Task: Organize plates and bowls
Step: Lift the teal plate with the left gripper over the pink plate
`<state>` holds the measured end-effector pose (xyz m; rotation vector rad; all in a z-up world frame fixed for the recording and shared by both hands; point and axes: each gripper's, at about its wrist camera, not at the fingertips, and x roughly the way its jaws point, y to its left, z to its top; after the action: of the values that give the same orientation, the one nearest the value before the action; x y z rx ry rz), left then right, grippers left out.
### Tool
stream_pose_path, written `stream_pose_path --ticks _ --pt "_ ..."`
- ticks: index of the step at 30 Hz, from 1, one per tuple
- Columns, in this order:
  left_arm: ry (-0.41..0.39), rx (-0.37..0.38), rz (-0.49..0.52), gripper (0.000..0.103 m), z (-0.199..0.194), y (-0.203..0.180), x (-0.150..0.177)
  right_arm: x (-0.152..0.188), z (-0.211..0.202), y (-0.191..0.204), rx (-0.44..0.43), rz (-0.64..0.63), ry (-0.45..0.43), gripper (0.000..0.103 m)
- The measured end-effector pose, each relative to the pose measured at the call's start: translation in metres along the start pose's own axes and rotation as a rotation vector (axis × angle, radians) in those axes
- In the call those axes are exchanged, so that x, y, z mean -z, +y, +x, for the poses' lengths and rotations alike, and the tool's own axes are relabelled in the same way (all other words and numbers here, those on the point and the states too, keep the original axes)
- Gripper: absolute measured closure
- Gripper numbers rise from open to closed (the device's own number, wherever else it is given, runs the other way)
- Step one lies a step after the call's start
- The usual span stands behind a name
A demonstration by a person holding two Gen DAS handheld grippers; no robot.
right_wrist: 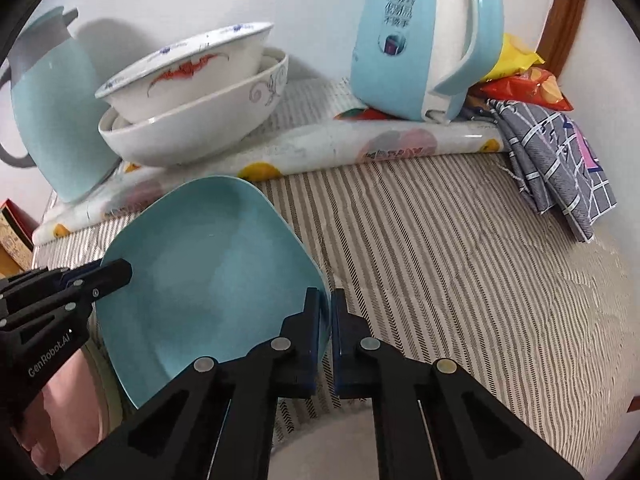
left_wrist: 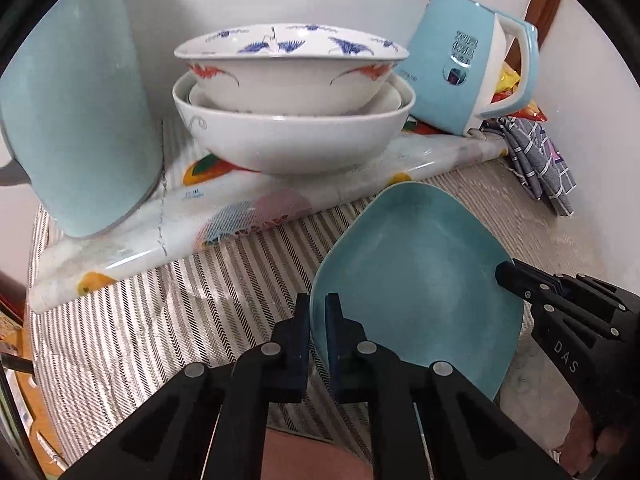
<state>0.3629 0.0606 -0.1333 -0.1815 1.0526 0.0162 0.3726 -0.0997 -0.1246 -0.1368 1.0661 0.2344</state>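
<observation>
Striped cloth [right_wrist: 440,240] lies open right of the plate [right_wrist: 208,272]; stacked bowls [left_wrist: 292,120] block behind.

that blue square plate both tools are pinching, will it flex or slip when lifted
The blue plate looks rigid, glazed ware, so it probably won't flex. Its smooth surface could slide, since the left tool and right tool each clamp only a thin rim. Likely chips if dropped.

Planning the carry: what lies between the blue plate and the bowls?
Bare striped cloth, then the fruit-print mat's edge, in both views.
</observation>
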Motion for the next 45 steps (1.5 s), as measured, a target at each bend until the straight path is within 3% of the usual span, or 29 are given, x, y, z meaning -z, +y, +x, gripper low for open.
stream_pose_path --ticks 14,25,45 --pt "-0.069 0.003 -0.007 0.095 -0.054 0.005 0.009 0.007 -0.05 0.008 0.001 0.003 -0.073 0.098" --pt "-0.084 -0.008 -0.03 0.095 -0.088 0.016 0.039 0.03 -0.085 0.029 -0.014 -0.007 -0.1 0.098" --pt "-0.088 -0.068 -0.113 0.095 -0.123 0.075 0.092 0.06 -0.098 0.097 -0.091 -0.066 -0.107 0.097"
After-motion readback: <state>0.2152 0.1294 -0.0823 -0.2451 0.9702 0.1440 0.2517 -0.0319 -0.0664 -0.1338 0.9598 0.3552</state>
